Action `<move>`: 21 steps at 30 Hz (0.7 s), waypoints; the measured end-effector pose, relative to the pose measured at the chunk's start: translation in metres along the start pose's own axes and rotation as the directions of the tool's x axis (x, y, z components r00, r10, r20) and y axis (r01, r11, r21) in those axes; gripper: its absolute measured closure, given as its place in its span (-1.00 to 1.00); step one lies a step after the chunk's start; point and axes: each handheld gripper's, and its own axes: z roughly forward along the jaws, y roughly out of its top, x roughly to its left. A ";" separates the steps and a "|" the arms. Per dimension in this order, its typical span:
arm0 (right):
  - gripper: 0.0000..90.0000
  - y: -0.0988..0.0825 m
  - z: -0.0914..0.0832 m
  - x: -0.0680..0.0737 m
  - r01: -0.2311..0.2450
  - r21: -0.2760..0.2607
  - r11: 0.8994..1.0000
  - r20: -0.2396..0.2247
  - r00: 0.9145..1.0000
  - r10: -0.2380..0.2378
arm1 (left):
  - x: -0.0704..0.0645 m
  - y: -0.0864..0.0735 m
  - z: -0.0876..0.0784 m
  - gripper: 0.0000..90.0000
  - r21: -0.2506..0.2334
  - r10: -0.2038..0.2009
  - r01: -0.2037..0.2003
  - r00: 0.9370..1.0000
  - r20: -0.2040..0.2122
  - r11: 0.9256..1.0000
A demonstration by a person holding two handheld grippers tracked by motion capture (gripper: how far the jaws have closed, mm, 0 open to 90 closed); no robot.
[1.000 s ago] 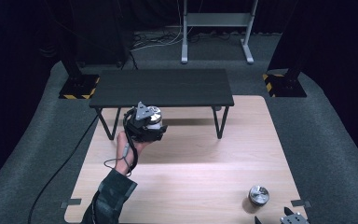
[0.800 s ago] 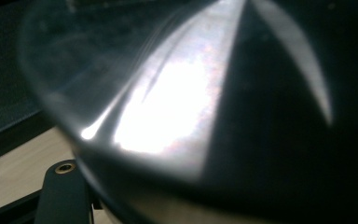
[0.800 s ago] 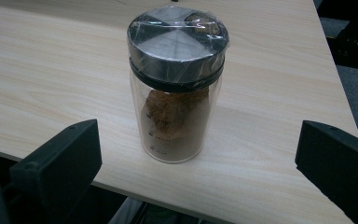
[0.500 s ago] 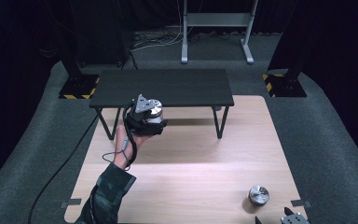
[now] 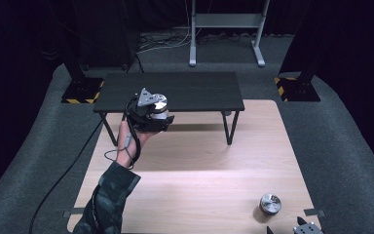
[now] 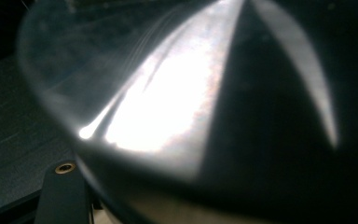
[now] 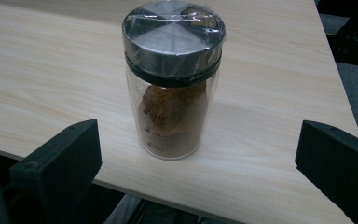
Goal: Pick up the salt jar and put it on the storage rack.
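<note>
A person's left hand holds my left gripper [image 5: 157,113] in the air just in front of the black bench [image 5: 185,90]. It is shut on a jar with a shiny metal lid [image 5: 159,102]. In the left gripper view that lid [image 6: 177,107] sits very close and blurred, with one black finger [image 6: 60,196] at its lower left. A second jar [image 5: 270,204] stands on the wooden table [image 5: 199,185] near its front right corner. It is clear glass with brown powder and a film-wrapped metal lid [image 7: 173,79]. My right gripper [image 5: 296,228] [image 7: 198,147] is open just short of it, not touching.
The low black bench stands across the table's far end, and its legs [image 5: 229,127] rest on the wood. A cable [image 5: 63,180] trails from the left gripper over the table's left edge to the grey floor. The table's right edge [image 7: 340,88] lies close to the second jar.
The left hand has risen and moved a little toward the black bench, with the jar still in its gripper. The right gripper and the second jar have stayed in place.
</note>
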 end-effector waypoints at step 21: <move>-1.00 -0.002 0.001 -0.002 -0.002 0.010 1.000 0.004 1.000 0.002 | 0.022 0.035 0.026 -0.32 0.026 -0.029 0.030 0.999 -0.039 0.999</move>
